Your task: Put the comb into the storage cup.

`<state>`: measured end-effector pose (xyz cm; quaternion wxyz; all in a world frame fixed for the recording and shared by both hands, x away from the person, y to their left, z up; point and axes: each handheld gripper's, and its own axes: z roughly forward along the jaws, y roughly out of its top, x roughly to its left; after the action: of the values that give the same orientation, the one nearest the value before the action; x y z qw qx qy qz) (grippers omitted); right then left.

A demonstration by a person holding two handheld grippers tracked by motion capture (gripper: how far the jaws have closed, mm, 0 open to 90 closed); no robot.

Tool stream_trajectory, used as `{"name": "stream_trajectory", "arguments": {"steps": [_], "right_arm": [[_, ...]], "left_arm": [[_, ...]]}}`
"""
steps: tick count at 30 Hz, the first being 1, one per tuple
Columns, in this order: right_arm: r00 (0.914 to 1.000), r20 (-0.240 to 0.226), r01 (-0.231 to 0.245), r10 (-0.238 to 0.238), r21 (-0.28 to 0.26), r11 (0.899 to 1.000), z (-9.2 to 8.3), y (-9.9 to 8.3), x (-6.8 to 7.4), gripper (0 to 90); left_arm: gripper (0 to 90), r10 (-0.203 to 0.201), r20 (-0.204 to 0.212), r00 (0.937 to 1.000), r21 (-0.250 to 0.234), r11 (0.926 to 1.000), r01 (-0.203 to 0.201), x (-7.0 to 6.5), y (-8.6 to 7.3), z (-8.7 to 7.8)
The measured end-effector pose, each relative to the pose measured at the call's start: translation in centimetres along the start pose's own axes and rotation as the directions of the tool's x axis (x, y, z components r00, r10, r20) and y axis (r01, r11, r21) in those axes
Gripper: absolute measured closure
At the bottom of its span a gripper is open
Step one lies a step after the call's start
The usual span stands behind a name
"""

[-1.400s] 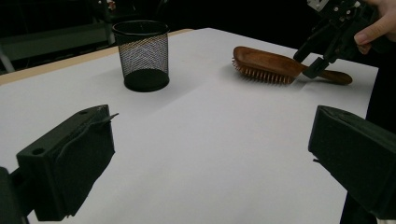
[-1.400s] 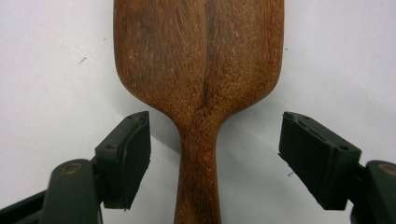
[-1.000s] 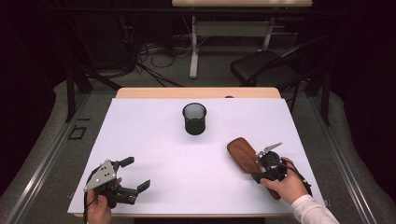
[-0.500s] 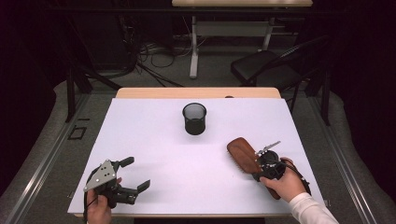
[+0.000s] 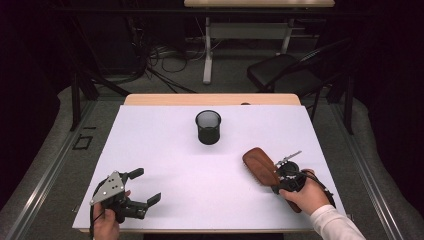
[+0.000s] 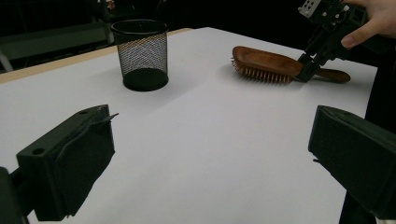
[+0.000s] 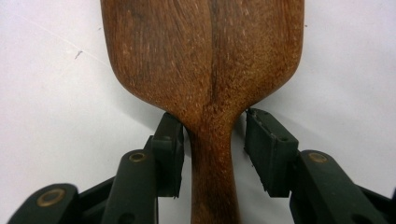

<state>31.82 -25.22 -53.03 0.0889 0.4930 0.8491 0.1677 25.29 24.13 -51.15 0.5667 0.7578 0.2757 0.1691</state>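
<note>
A brown wooden hairbrush (image 5: 260, 166) lies bristles down on the white table (image 5: 165, 130) at the right, handle towards the person. My right gripper (image 5: 275, 178) straddles the neck of the handle. In the right gripper view the brush (image 7: 205, 60) runs up between the jaws, which have just been closing. The left pad (image 7: 170, 144) is at the wood and the right pad (image 7: 266, 149) stands a sliver off. My left gripper (image 5: 145, 186) rests open at the front left with nothing between its jaws. The left gripper view shows the brush (image 6: 266, 63) and the right gripper (image 6: 303, 70) farther off.
A black mesh cup (image 5: 208, 127) stands upright near the table's far middle, also in the left gripper view (image 6: 140, 53). A dark chair (image 5: 285, 75) and table legs stand on the floor beyond the far edge.
The right gripper's jaws have drawn slightly closer around the brush handle. Both hands and the brush stay where they were.
</note>
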Motion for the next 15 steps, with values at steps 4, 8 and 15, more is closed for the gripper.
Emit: {"name": "stream_trajectory", "arguments": {"steps": [4,8,15], "right_arm": [[0.9996,0.016,0.024,-0.024,0.033,0.999,-0.14,0.11,0.10,61.4],[0.9997,0.010,0.024,-0.024,0.017,1.000,0.04,0.06,0.30,66.4],[0.9990,0.014,0.042,-0.043,0.024,0.999,-0.02,0.05,0.42,69.7]], "left_arm": [[0.3,-0.001,-0.001,1.0000,-0.001,1.0000,0.001,0.00,0.00,0.00],[0.3,-0.001,0.000,1.0000,0.001,1.0000,0.001,-0.01,-0.01,0.01],[0.3,0.002,0.002,1.0000,0.000,1.0000,-0.002,0.02,-0.02,0.02]]}}
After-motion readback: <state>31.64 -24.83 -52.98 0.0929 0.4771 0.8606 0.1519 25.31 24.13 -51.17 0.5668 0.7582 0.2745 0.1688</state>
